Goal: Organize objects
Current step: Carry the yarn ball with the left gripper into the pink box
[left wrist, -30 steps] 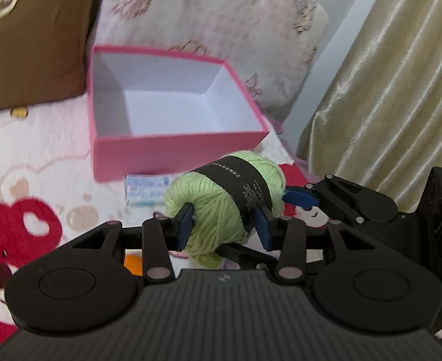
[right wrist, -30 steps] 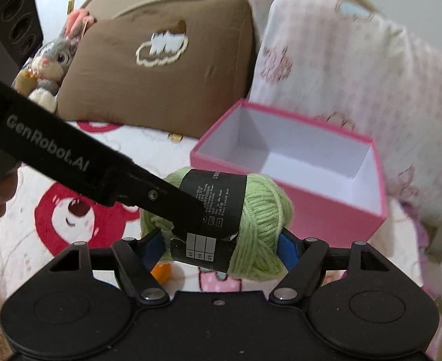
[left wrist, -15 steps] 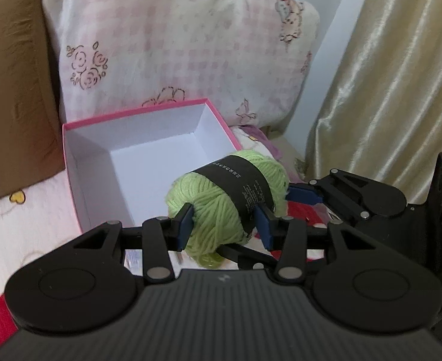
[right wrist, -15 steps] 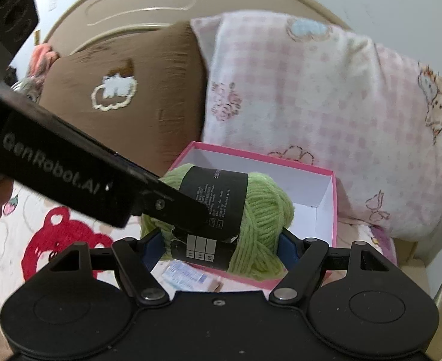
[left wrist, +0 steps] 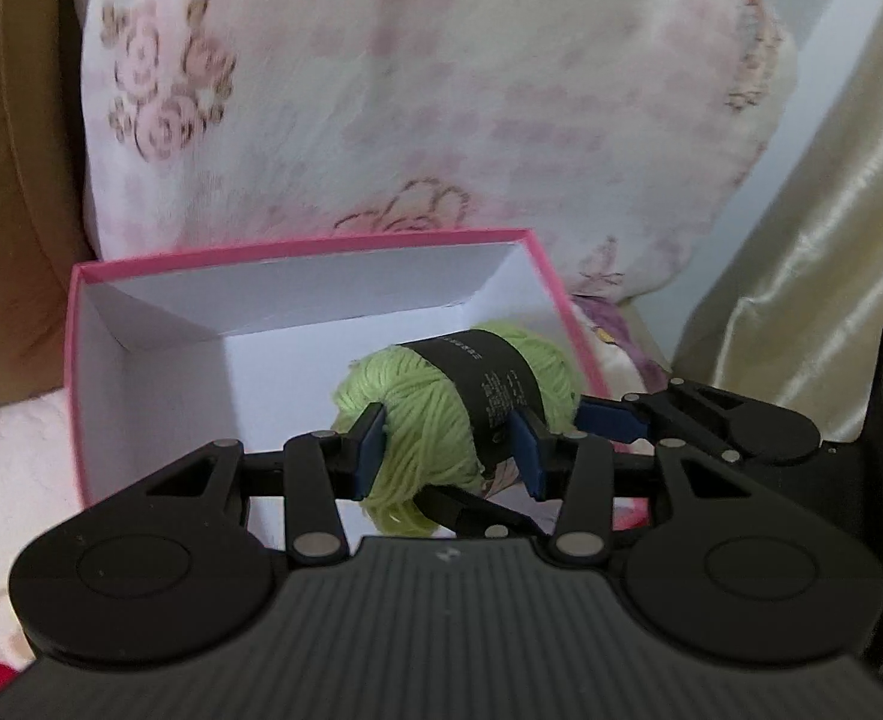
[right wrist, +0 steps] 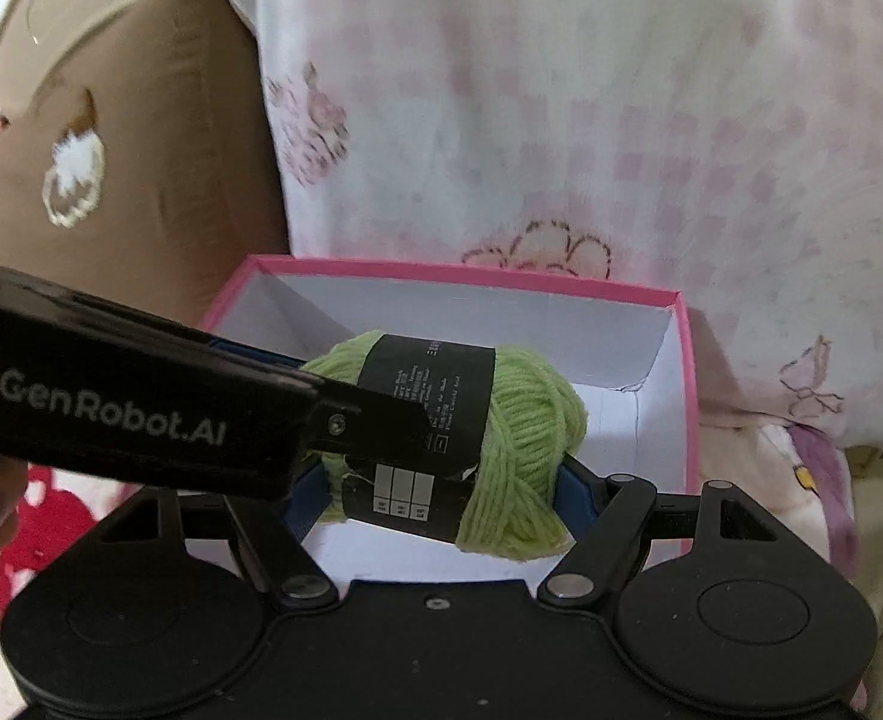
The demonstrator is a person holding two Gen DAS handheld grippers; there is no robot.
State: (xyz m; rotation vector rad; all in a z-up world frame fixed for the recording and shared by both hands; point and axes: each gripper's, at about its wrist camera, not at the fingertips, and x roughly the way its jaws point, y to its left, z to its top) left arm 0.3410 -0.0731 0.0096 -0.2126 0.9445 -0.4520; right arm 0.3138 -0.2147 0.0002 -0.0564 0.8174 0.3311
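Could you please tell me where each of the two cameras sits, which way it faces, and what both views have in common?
Left wrist: sits on the left gripper, looks forward along its fingers at the green yarn ball over the pink box; the right gripper shows at right.
Right wrist: sits on the right gripper, faces the same box; the left gripper's body crosses from the left.
Shared: yarn ball, box, floral pillow.

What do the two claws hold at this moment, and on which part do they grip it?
Both hold one green yarn ball above the pink box. The left claw pinches its near end; the right claw clamps its two ends.
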